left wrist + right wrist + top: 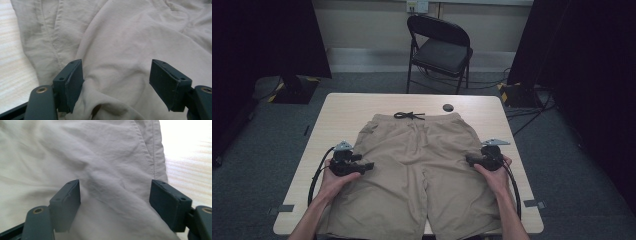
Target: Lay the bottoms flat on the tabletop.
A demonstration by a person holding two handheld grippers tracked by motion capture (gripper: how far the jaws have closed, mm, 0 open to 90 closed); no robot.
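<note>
A pair of tan cloth shorts (422, 165) lies flat on the light wooden table (337, 107). The waist end points away from the person, and its black drawstring (408, 116) sits in a little bow at the top. The two legs run back toward the person and reach the near edge of the table.

The left gripper (368, 166) rests on the left side of the shorts, with the left hand (334, 180) behind it. In the left gripper view its two black jaws stand wide apart with soft, bumpy cloth between them, and nothing is pinched. The right gripper (469, 160) rests on the right side of the shorts, held by the right hand (496, 175). Its jaws are spread wide too, over cloth close to the side seam, and they grip nothing.

It looks like both grippers are getting ready to pinch the sides of the shorts, maybe to fold them.

Some things could go wrong. A gripper could close on just the top layer, so the shorts would come apart and the fold would be messy. If the jaws pinch too little cloth, it could slip out. If one hand lifts before the other, the shorts could twist. A small dark round thing (448, 107) lies near the waist, and sliding cloth could push it.
</note>
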